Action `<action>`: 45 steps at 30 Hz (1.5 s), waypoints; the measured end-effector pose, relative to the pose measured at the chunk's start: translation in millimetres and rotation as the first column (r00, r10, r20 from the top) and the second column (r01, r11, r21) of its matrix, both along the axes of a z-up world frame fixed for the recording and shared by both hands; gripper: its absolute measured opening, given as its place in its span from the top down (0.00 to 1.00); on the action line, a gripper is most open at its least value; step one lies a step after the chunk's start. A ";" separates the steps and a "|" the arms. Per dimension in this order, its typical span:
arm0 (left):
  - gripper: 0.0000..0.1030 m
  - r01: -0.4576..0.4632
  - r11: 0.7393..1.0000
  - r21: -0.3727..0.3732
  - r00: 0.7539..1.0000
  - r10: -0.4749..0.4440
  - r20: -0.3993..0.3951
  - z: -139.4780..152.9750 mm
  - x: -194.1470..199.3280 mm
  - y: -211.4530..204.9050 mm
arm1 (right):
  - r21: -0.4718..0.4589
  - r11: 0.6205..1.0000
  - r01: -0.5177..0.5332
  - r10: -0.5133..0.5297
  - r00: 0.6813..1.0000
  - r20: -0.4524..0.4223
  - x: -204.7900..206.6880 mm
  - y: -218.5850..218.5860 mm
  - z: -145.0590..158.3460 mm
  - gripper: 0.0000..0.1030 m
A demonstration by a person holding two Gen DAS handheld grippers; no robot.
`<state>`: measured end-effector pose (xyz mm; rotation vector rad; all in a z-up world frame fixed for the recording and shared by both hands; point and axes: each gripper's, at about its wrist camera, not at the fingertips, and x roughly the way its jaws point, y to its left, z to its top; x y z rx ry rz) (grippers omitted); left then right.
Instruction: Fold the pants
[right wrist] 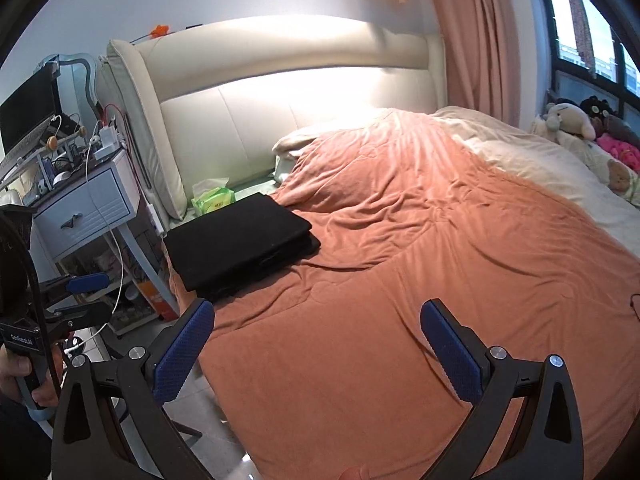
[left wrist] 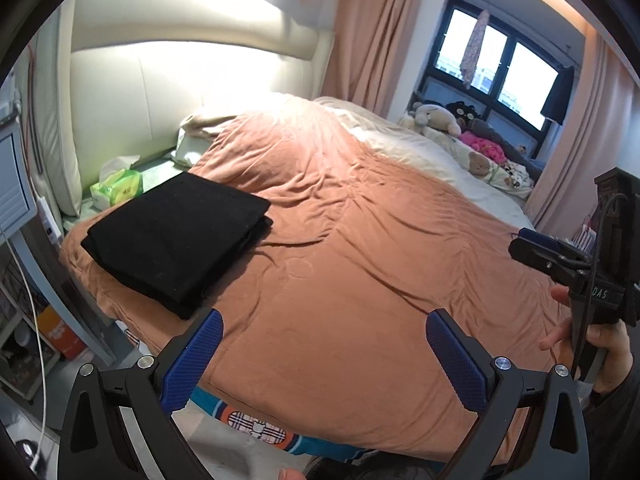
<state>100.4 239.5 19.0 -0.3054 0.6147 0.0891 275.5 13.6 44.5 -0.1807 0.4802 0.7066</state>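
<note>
The black pants [left wrist: 176, 240] lie folded into a flat rectangular stack on the near left corner of the bed, also seen in the right wrist view as the same pants [right wrist: 240, 240]. My left gripper [left wrist: 324, 322] stands wide open above the duvet, just right of the stack, with nothing between its blue pads. My right gripper [right wrist: 318, 310] is also wide open and empty, hovering over the bare duvet short of the pants. Each gripper shows at the edge of the other's view: the right gripper [left wrist: 532, 246] and the left gripper [right wrist: 86, 298], both held in a hand.
An orange-brown duvet [left wrist: 360, 240] covers the bed in front of a cream headboard [right wrist: 280, 112]. A green tissue pack [left wrist: 118, 188] lies behind the pants. A cluttered nightstand [right wrist: 80, 208] with cables stands to the left. Stuffed toys [left wrist: 460, 120] sit by the window.
</note>
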 end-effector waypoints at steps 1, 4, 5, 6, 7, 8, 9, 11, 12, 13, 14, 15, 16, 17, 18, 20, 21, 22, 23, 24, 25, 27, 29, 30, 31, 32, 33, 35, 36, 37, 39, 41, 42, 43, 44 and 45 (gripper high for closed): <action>0.01 0.005 1.000 0.001 1.000 -0.005 0.006 1.7 -2.9 -4.5 | 0.006 1.000 0.002 -0.002 1.000 0.000 -3.8 -4.5 1.5 0.00; 0.01 0.021 1.000 0.007 0.999 -0.022 0.028 6.2 -12.4 -19.0 | 0.028 0.999 0.017 -0.018 1.000 0.007 -20.6 -25.0 6.0 0.00; 0.01 0.024 1.000 0.012 0.999 -0.024 0.034 7.2 -15.2 -22.9 | 0.033 0.999 0.030 -0.031 0.999 0.016 -29.6 -33.8 7.3 0.00; 0.01 0.027 0.999 0.018 0.999 -0.027 0.040 7.8 -18.2 -27.4 | 0.034 0.999 0.038 -0.039 0.999 0.018 -33.5 -39.6 7.2 0.00; 0.01 0.030 0.999 0.021 0.998 -0.031 0.046 8.6 -21.2 -30.9 | 0.036 0.998 0.045 -0.046 0.999 0.018 -39.4 -46.1 7.0 0.00; 0.01 0.035 0.999 0.023 0.998 -0.036 0.053 9.3 -24.2 -35.0 | 0.039 0.998 0.048 -0.048 0.999 0.020 -45.8 -52.4 6.5 0.00; 0.01 0.040 0.999 0.025 0.997 -0.042 0.058 9.8 -26.9 -38.8 | 0.038 0.998 0.050 -0.051 0.998 0.025 -50.1 -56.0 6.2 0.00; 0.01 0.047 0.998 0.034 0.997 -0.049 0.067 10.3 -32.4 -46.8 | 0.032 0.997 0.071 -0.072 0.997 0.041 -63.3 -68.1 5.2 0.00; 0.01 0.051 0.998 0.041 0.996 -0.054 0.074 10.7 -35.0 -51.0 | 0.032 0.997 0.077 -0.078 0.996 0.042 -70.1 -74.5 4.4 0.00; 0.01 0.055 0.997 0.047 0.995 -0.059 0.081 11.1 -37.5 -55.1 | 0.031 0.996 0.080 -0.081 0.996 0.042 -72.9 -77.0 4.2 0.00; 0.01 0.058 0.997 0.053 0.994 -0.063 0.086 11.6 -39.7 -58.4 | 0.031 0.995 0.095 -0.096 0.994 0.048 -79.5 -83.4 4.2 0.00; 0.01 0.062 0.996 0.057 0.994 -0.067 0.089 12.1 -41.7 -62.1 | 0.031 0.993 0.110 -0.112 0.992 0.054 -84.5 -88.1 4.5 0.00; 0.01 0.068 0.996 0.063 0.993 -0.074 0.093 12.2 -43.7 -67.1 | 0.033 0.992 0.121 -0.122 0.991 0.056 -89.4 -93.0 4.7 0.00; 0.01 0.073 0.995 0.066 0.992 -0.079 0.096 11.8 -45.5 -69.5 | 0.036 0.990 0.134 -0.136 0.989 0.057 -97.8 -101.4 4.3 0.00; 0.01 0.078 0.995 0.068 0.991 -0.085 0.099 11.5 -47.2 -72.8 | 0.032 0.989 0.147 -0.149 0.987 0.060 -101.9 -104.5 4.5 0.00; 0.01 0.094 0.993 0.073 0.989 -0.101 0.106 11.6 -50.7 -81.1 | 0.009 0.983 0.183 -0.183 0.980 0.076 -116.2 -113.7 3.9 0.00; 0.01 0.100 0.992 0.074 0.988 -0.108 0.110 11.5 -52.9 -84.4 | 0.004 0.982 0.189 -0.188 0.979 0.081 -125.4 -119.8 3.7 0.00; 0.01 0.107 0.991 0.076 0.987 -0.115 0.115 11.5 -55.4 -89.1 | 0.008 0.982 0.188 -0.188 0.979 0.084 -132.0 -123.1 4.3 0.00; 0.01 0.105 0.991 0.079 0.987 -0.114 0.117 11.7 -58.2 -92.3 | 0.011 0.980 0.199 -0.199 0.976 0.089 -141.2 -129.6 4.4 0.00; 0.01 0.104 0.991 0.080 0.986 -0.113 0.121 11.6 -61.8 -96.4 | 0.004 0.978 0.209 -0.208 0.974 0.095 -150.1 -134.6 4.0 0.00; 0.01 0.108 0.991 0.082 0.984 -0.118 0.131 12.3 -65.1 -100.9 | 0.001 0.977 0.213 -0.212 0.972 0.100 -157.8 -138.0 3.9 0.00; 0.01 0.102 0.990 0.093 0.982 -0.115 0.148 14.2 -72.2 -109.7 | 0.009 0.976 0.216 -0.216 0.971 0.104 -170.5 -145.2 2.7 0.00; 0.01 0.096 0.988 0.123 0.980 -0.116 0.162 15.5 -78.2 -120.3 | 0.026 0.976 0.217 -0.219 0.971 0.092 -182.4 -153.9 0.4 0.00; 0.01 0.093 0.985 0.142 0.979 -0.116 0.166 15.7 -80.9 -126.3 | 0.031 0.974 0.223 -0.225 0.970 0.089 -188.4 -158.0 -1.0 0.00; 0.01 0.096 0.984 0.151 0.978 -0.121 0.169 15.0 -84.0 -132.1 | 0.034 0.973 0.228 -0.231 0.969 0.089 -191.8 -162.0 -2.3 0.00; 0.01 0.100 0.983 0.156 0.977 -0.126 0.171 14.2 -86.7 -137.6 | 0.035 0.970 0.239 -0.241 0.967 0.087 -199.1 -164.5 -3.9 0.00; 0.01 0.101 0.982 0.159 0.977 -0.128 0.173 13.6 -88.1 -140.3 | 0.035 0.968 0.247 -0.249 0.965 0.085 -203.8 -167.1 -5.4 0.00; 0.01 0.106 0.981 0.162 0.974 -0.135 0.181 11.3 -93.6 -147.9 | 0.034 0.965 0.259 -0.261 0.961 0.092 -215.6 -169.6 -7.1 0.00; 0.01 0.106 0.981 0.162 0.974 -0.136 0.184 9.6 -96.4 -151.3 | 0.032 0.963 0.268 -0.270 0.958 0.098 -223.2 -169.5 -7.9 0.00; 0.01 0.108 0.981 0.162 0.973 -0.138 0.187 8.4 -99.0 -155.0 | 0.035 0.962 0.269 -0.271 0.957 0.102 -229.0 -169.4 -8.4 0.00; 0.01 0.114 0.980 0.164 0.969 -0.146 0.197 6.1 -104.6 -162.7 | 0.044 0.963 0.264 -0.268 0.957 0.109 -236.8 -169.1 -10.5 0.00; 0.01 0.122 0.978 0.167 0.966 -0.156 0.207 3.7 -111.1 -171.2 | 0.054 0.960 0.273 -0.278 0.954 0.113 -247.4 -168.5 -14.5 0.00; 0.01 0.122 0.978 0.171 0.965 -0.157 0.208 2.0 -113.1 -175.4 | 0.062 0.959 0.276 -0.281 0.953 0.110 -250.2 -169.2 -17.9 0.00; 0.01 0.120 0.977 0.173 0.966 -0.156 0.207 0.3 -114.4 -178.0 | 0.075 0.958 0.276 -0.283 0.954 0.103 -254.0 -169.4 -21.1 0.00; 0.01 0.123 0.977 0.175 0.966 -0.158 0.203 -2.2 -115.9 -181.2 | 0.080 0.956 0.281 -0.288 0.953 0.097 -255.8 -170.4 -25.6 0.00; 0.01 0.130 0.976 0.174 0.966 -0.164 0.200 -4.2 -117.2 -183.7 | 0.083 0.954 0.288 -0.295 0.951 0.092 -257.8 -172.5 -30.4 0.00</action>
